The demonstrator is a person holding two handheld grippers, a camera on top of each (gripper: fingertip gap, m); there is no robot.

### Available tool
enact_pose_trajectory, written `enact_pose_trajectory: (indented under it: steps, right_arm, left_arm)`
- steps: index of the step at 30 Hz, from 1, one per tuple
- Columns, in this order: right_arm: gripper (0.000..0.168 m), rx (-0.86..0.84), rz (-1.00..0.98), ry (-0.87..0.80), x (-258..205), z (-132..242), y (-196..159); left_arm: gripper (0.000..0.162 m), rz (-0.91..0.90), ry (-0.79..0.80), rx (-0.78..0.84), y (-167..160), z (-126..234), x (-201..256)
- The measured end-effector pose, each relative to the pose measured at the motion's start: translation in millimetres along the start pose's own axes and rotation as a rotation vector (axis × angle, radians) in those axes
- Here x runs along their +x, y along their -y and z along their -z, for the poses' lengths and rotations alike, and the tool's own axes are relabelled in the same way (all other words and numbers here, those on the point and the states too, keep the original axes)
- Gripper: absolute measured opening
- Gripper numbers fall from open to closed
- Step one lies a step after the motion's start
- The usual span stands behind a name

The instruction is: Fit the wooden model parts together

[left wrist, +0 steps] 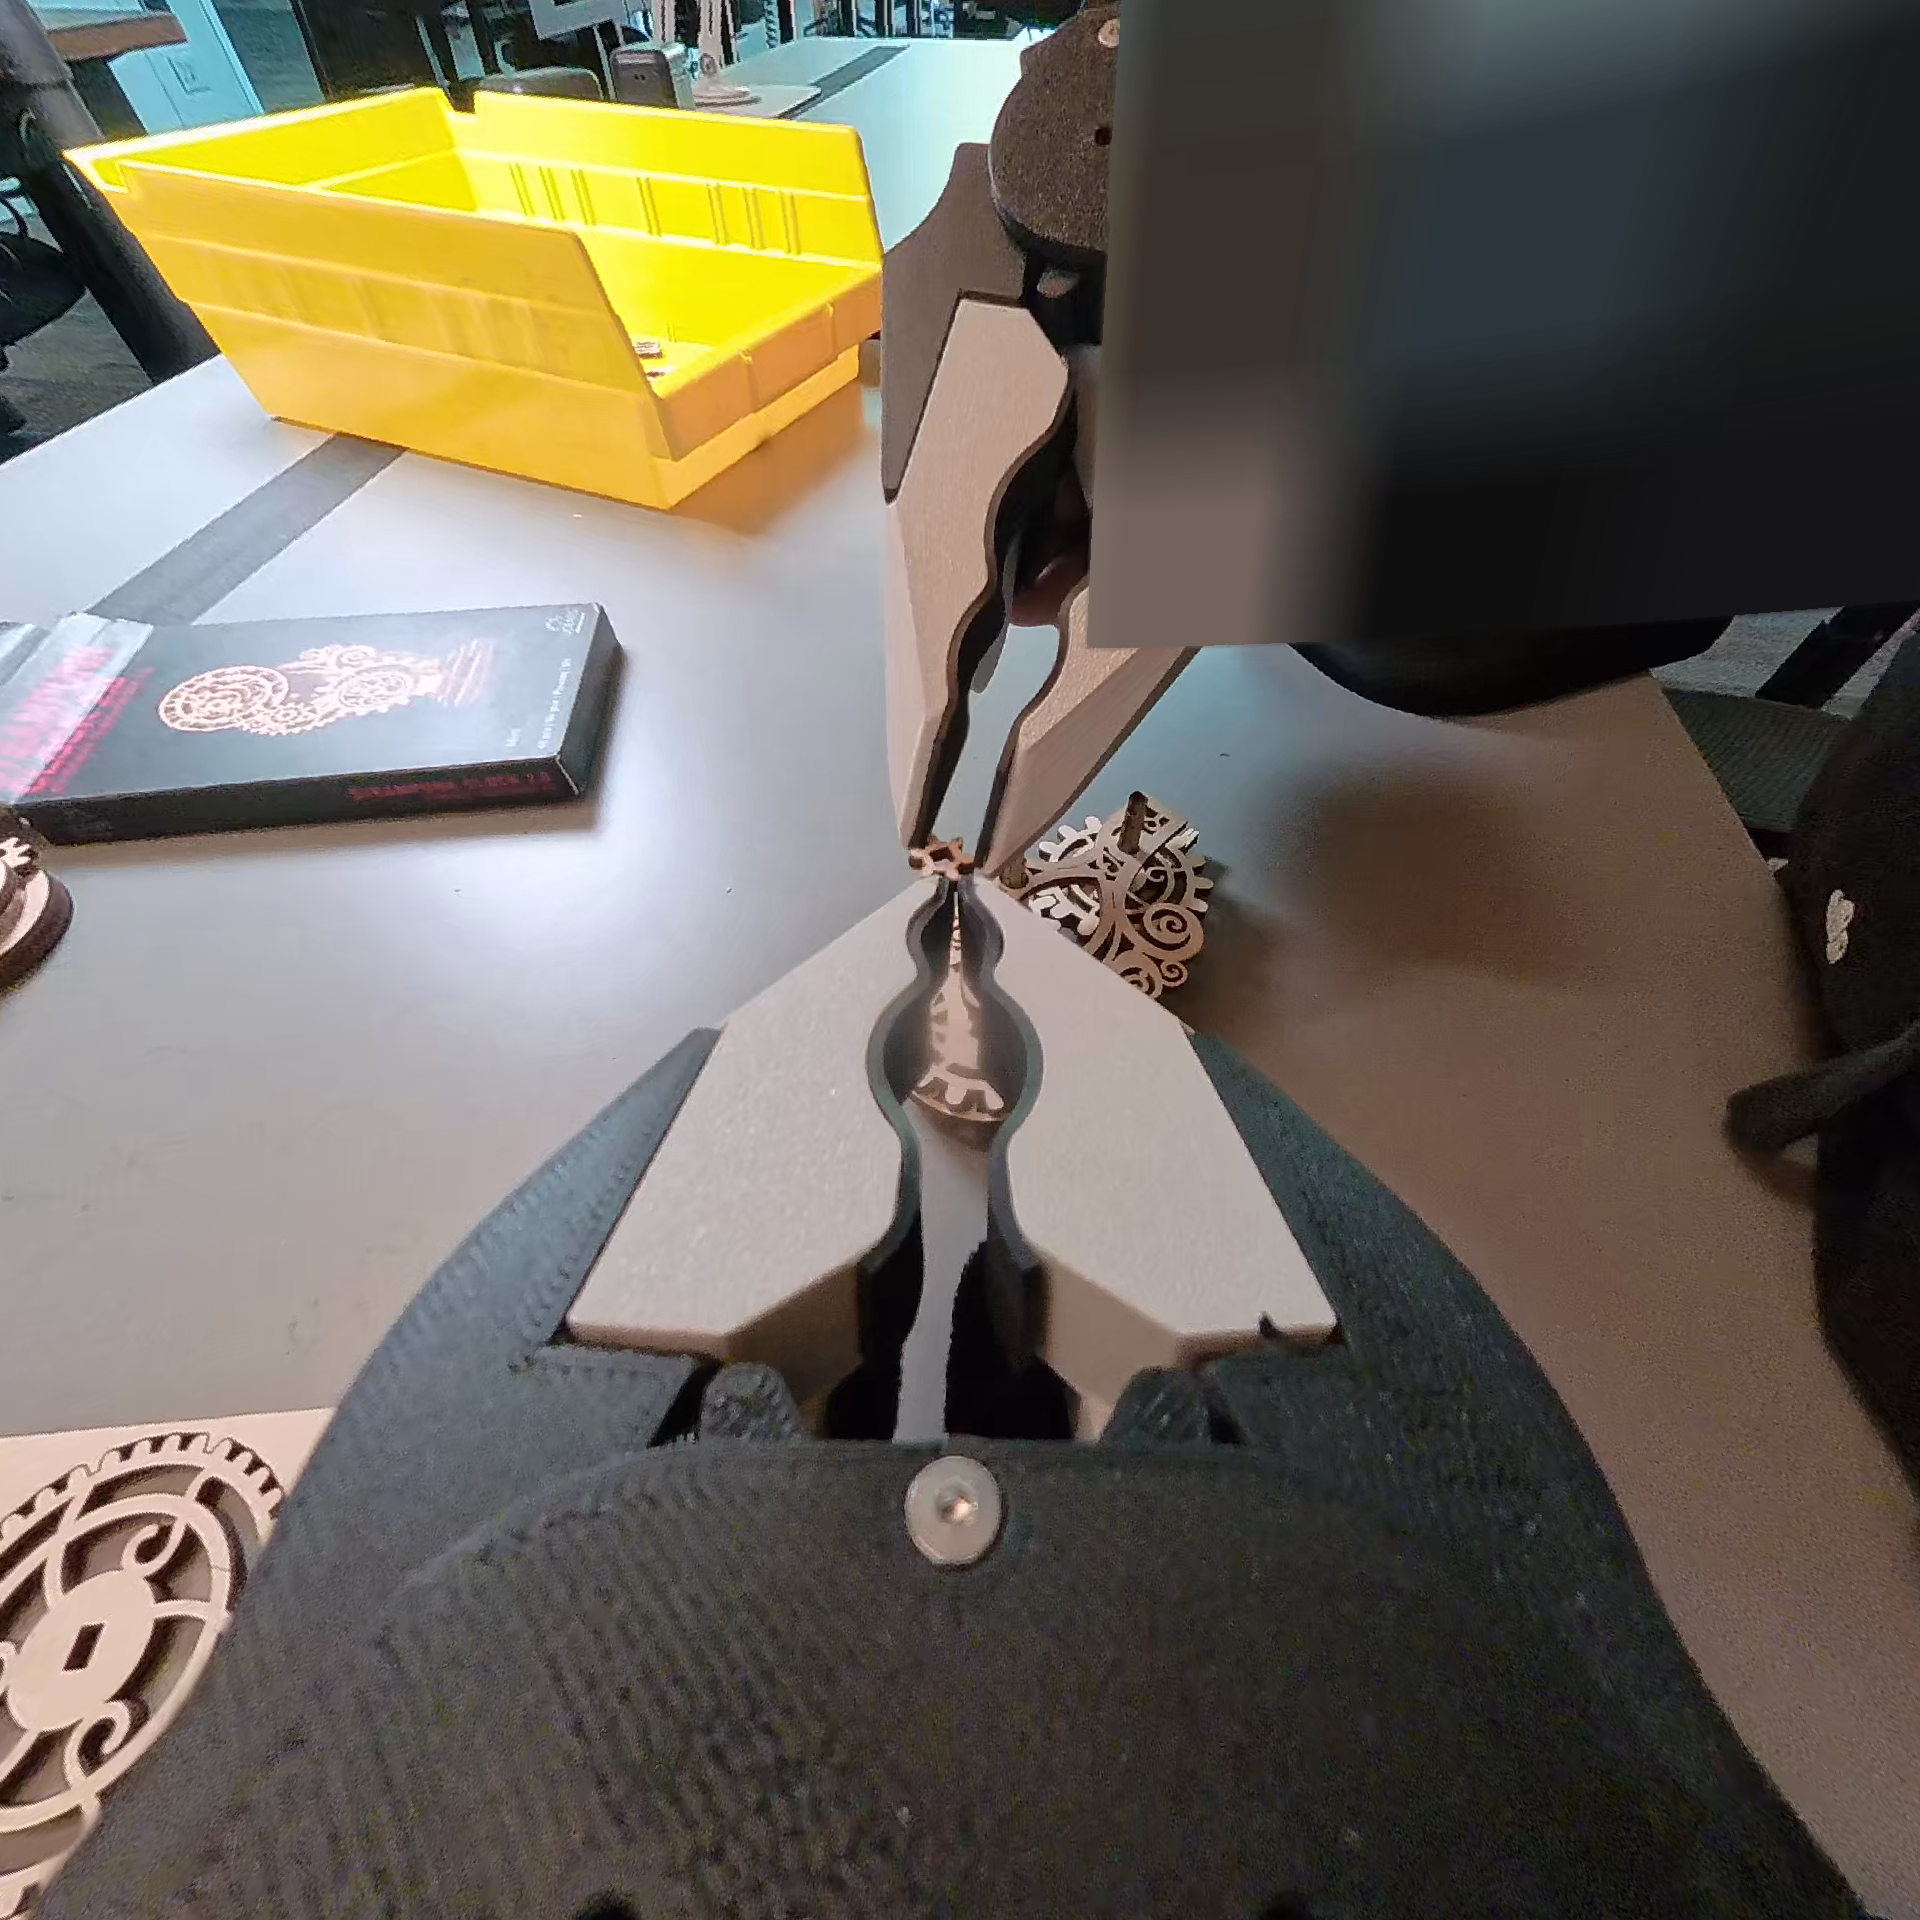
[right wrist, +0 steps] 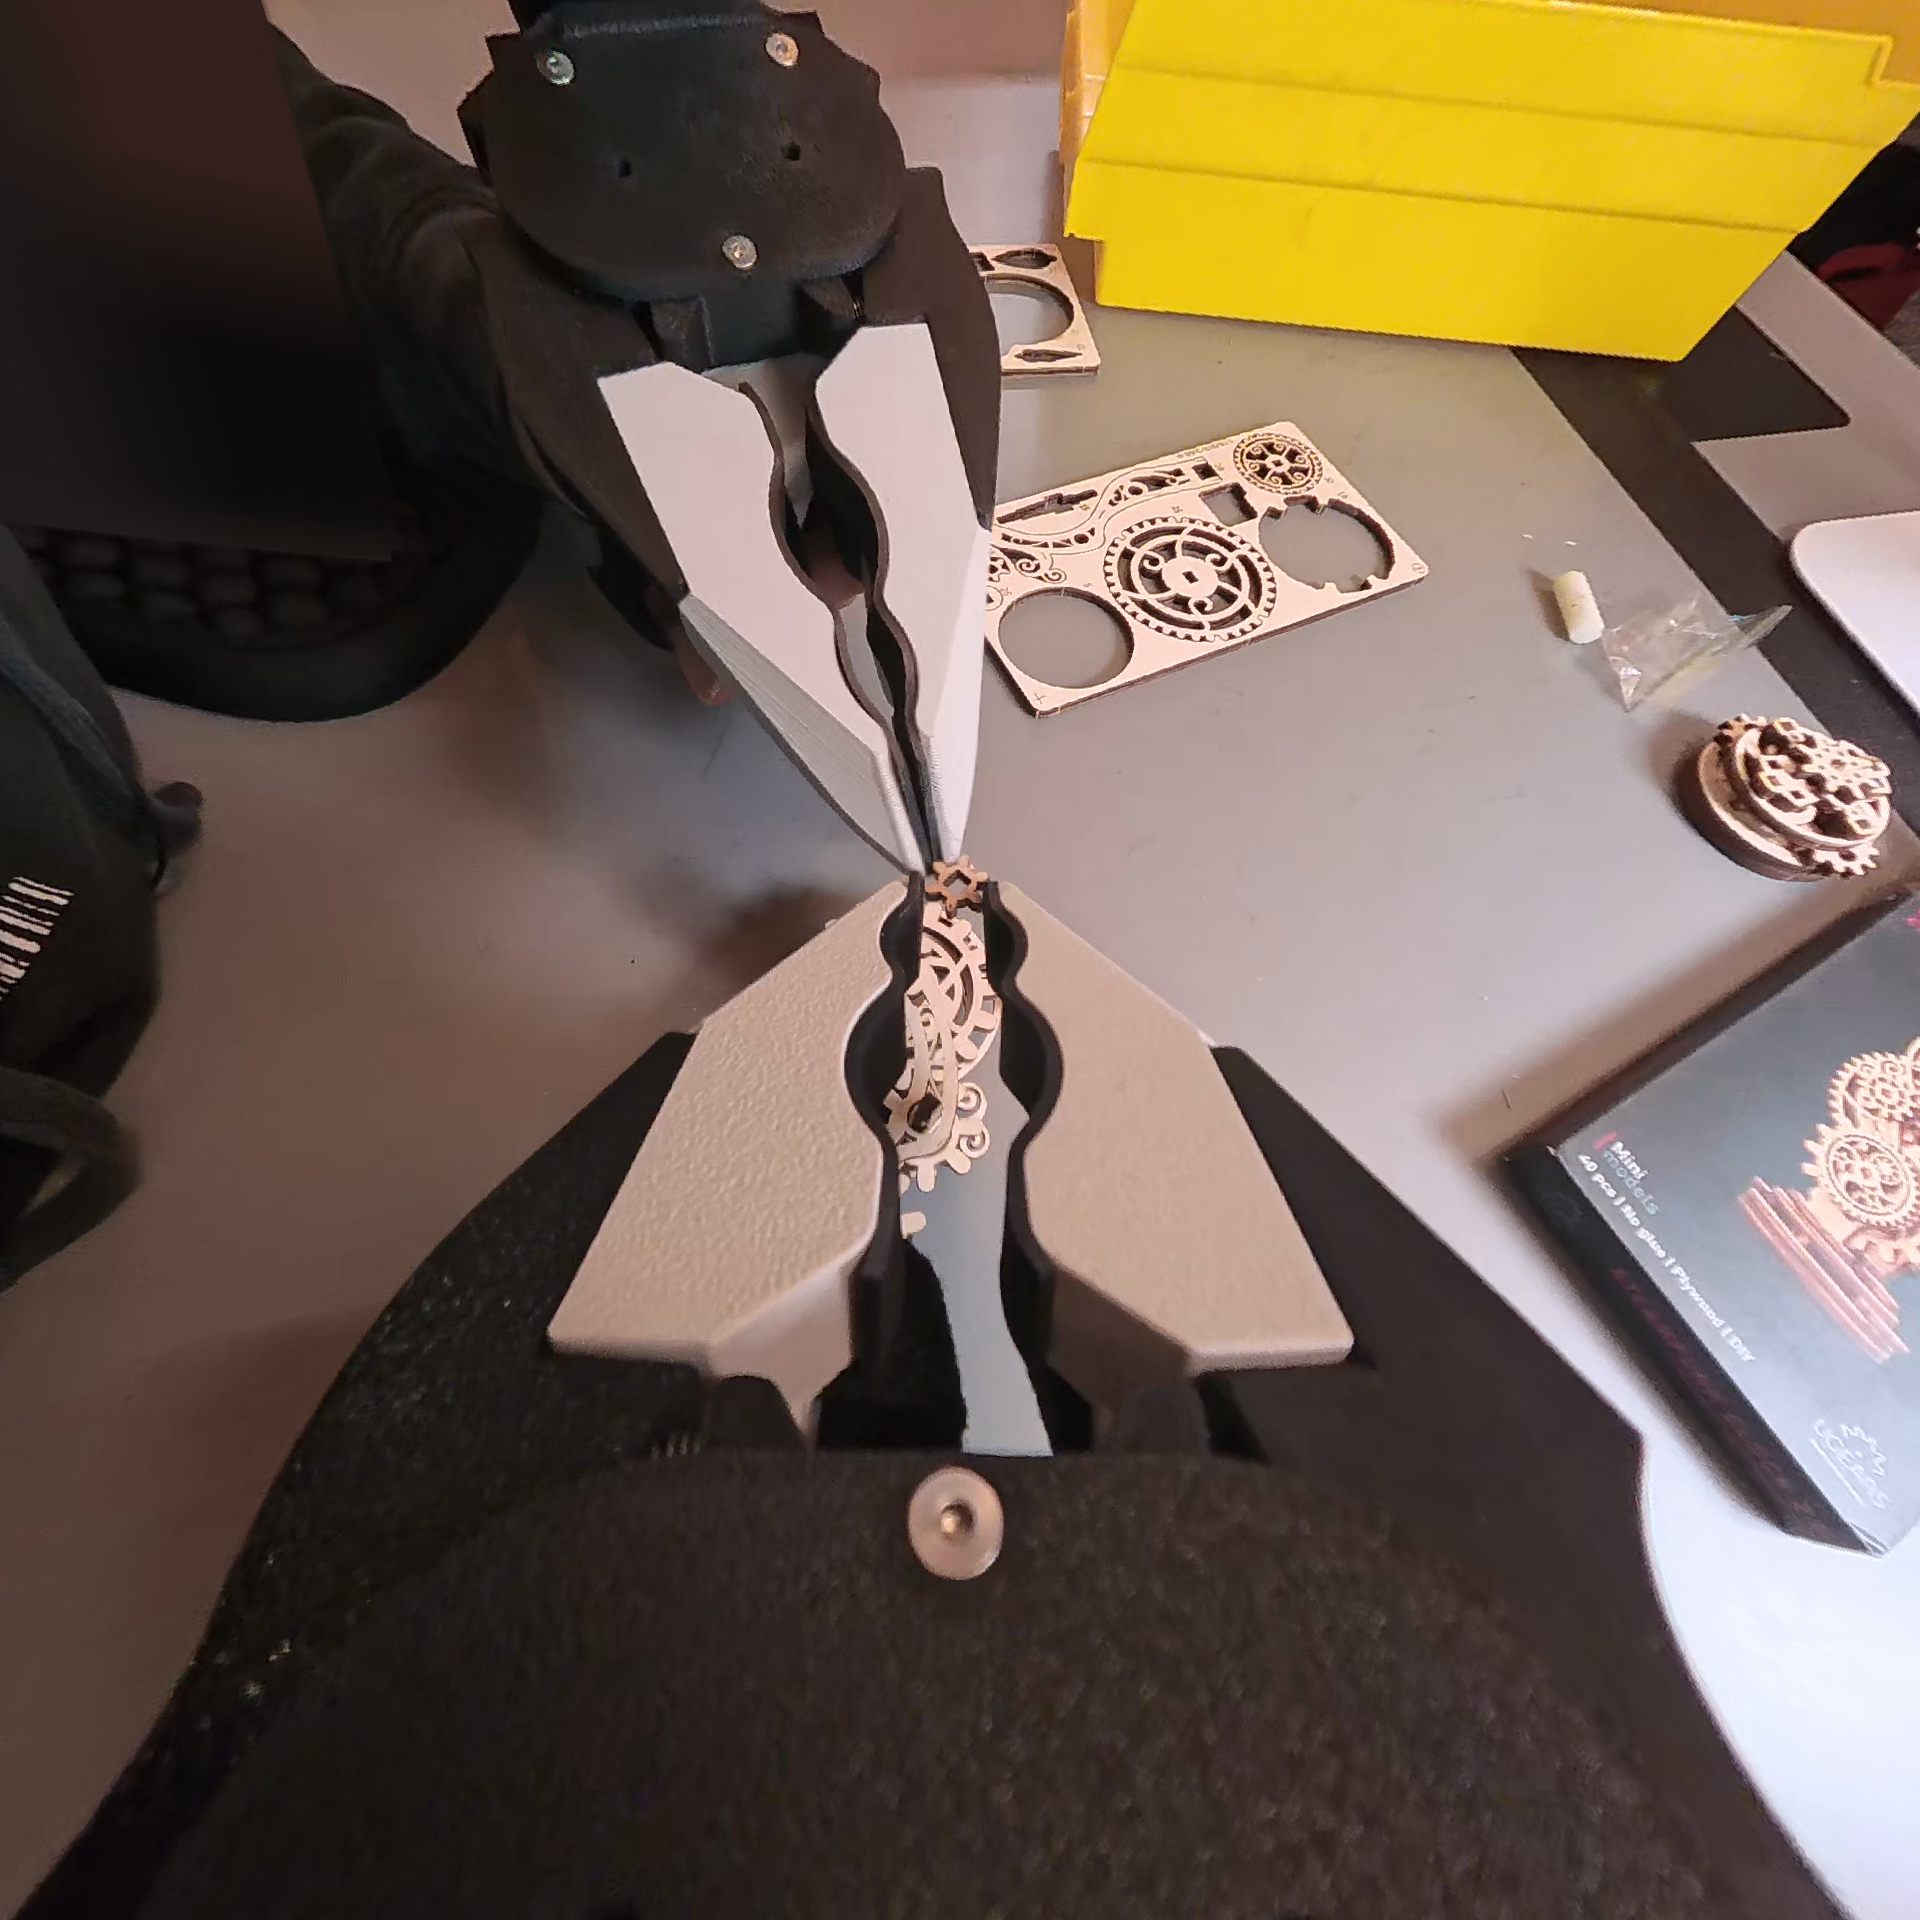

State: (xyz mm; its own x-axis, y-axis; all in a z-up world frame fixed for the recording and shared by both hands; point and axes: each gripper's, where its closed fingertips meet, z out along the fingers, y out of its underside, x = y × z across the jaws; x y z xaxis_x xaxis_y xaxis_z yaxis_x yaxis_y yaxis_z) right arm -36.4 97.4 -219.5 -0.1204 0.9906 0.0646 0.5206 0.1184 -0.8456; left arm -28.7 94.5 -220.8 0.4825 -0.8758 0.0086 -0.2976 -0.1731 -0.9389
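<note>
My right gripper [right wrist: 956, 891] is shut on a tiny wooden gear [right wrist: 957, 889] and holds it just above the grey table. My left gripper [left wrist: 951, 900] is shut, tip to tip with the right one, and its fingertips [right wrist: 920, 857] touch the gear's edge. Whether it pinches anything is hidden. In the left wrist view the gear [left wrist: 940, 858] sits at the tips of the right gripper [left wrist: 951, 847], which comes down from above. An ornate wooden model part [left wrist: 1127, 904] lies on the table under the grippers and shows through the right jaws [right wrist: 940, 1039].
A yellow bin [right wrist: 1455, 177] stands at the back. Two punched wooden sheets [right wrist: 1174, 582] lie in front of it. A black box [right wrist: 1766, 1299] and an assembled gear model [right wrist: 1787, 800] are at the right. A small plastic bag [right wrist: 1683, 644] lies nearby. A person's dark clothing [right wrist: 62, 831] is at the left. Left and right tips are no more than a few centimetres apart. The assembled gear model [right wrist: 1787, 800] is about 25 cm from both grippers' fingertips.
</note>
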Motion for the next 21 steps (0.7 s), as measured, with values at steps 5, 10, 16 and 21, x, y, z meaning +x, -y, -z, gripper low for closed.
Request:
enact_pose_trajectory:
  steps: [5,10,16,21]
  right_arm:
    - [0.009,0.023,-0.024,0.031,-0.9,2.3,1.0]
    - [0.005,0.021,-0.037,0.065,-3.0,0.9,-4.1]
    - [0.005,0.001,-0.033,0.082,-5.5,-0.8,-8.9]
    - [0.005,-0.010,-0.028,0.102,-9.2,0.1,-10.3]
  left_arm:
    - [0.000,0.038,-0.013,0.017,1.0,1.4,-2.0]
    - [0.000,0.052,-0.034,0.016,-0.1,1.2,-0.1]
    - [0.000,0.059,-0.054,-0.009,-5.8,-1.0,2.3]
    - [0.000,0.049,-0.054,-0.039,-11.5,-3.8,3.0]
